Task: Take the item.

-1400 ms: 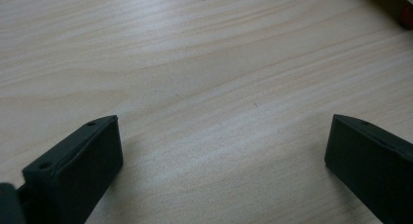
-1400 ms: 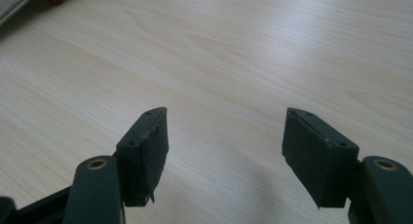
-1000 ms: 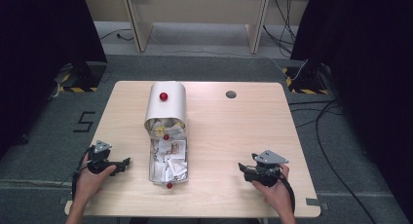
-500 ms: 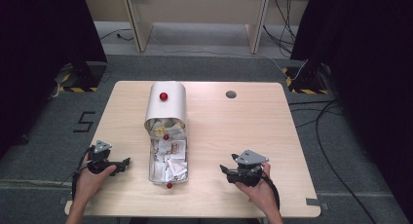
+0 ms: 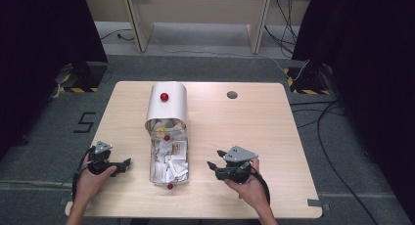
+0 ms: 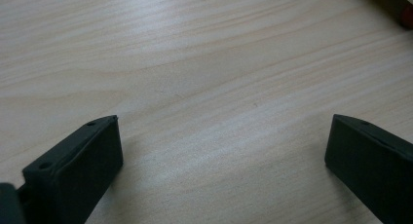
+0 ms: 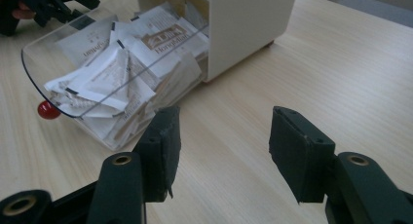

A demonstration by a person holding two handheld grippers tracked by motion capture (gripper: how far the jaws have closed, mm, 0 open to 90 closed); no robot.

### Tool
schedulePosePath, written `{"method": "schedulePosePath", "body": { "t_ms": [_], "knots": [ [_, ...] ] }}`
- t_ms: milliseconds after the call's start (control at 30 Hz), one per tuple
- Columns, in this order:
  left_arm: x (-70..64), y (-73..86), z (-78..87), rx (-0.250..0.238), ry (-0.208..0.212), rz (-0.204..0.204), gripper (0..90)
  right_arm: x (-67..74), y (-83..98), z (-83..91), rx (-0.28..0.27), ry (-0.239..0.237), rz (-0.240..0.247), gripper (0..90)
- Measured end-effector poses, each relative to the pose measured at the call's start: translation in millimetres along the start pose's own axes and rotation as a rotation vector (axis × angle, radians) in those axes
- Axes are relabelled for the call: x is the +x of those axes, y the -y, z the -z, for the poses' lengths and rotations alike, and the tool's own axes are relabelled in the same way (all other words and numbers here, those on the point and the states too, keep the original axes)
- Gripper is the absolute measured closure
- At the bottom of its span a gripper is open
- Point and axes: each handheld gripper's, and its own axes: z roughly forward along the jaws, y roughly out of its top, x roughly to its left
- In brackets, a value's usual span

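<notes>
Many white sachets [image 7: 122,63], one reading "Honsberger", in the clear drawer [image 7: 34,48].

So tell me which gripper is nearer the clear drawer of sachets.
Left, by a little. The left gripper sits just left of the drawer; the right gripper sits slightly farther off on its right side.

Wooden table [image 5: 254,137], light grain. Cream box [image 5: 167,107] at 10 o'clock from centre, red knob [image 5: 164,96] on top. Clear tray [image 7: 29,63] juts from its 6 o'clock side, full of paper packets [image 5: 170,159]. Grey hole [image 5: 232,94] at 1 o'clock. Cables [image 5: 318,122] on floor at 3 o'clock.
</notes>
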Motion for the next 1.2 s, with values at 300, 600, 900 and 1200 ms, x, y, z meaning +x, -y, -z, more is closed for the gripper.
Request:
{"method": "schedulePosePath", "body": {
  "t_ms": [300, 600, 900, 1200],
  "knots": [
    [-0.1, 0.0, -0.1, -0.001, 0.000, 0.001, 0.0, 9.0, -14.5, -6.5, -0.023, -0.028, 0.029, 48.1],
    [-0.1, 0.0, -0.1, -0.001, 0.000, 0.001, 0.0, 19.1, -22.0, -14.7, -0.026, -0.071, 0.050, 48.9],
    [0.0, 0.0, 0.0, 0.000, 0.000, 0.000, 0.0, 27.3, -28.5, -20.2, -0.036, -0.101, 0.061, 49.8],
    [-0.1, 0.0, 0.0, -0.001, 0.000, 0.001, 0.0, 37.0, -34.4, -31.1, -0.034, -0.147, 0.077, 50.4]
  ]
}}
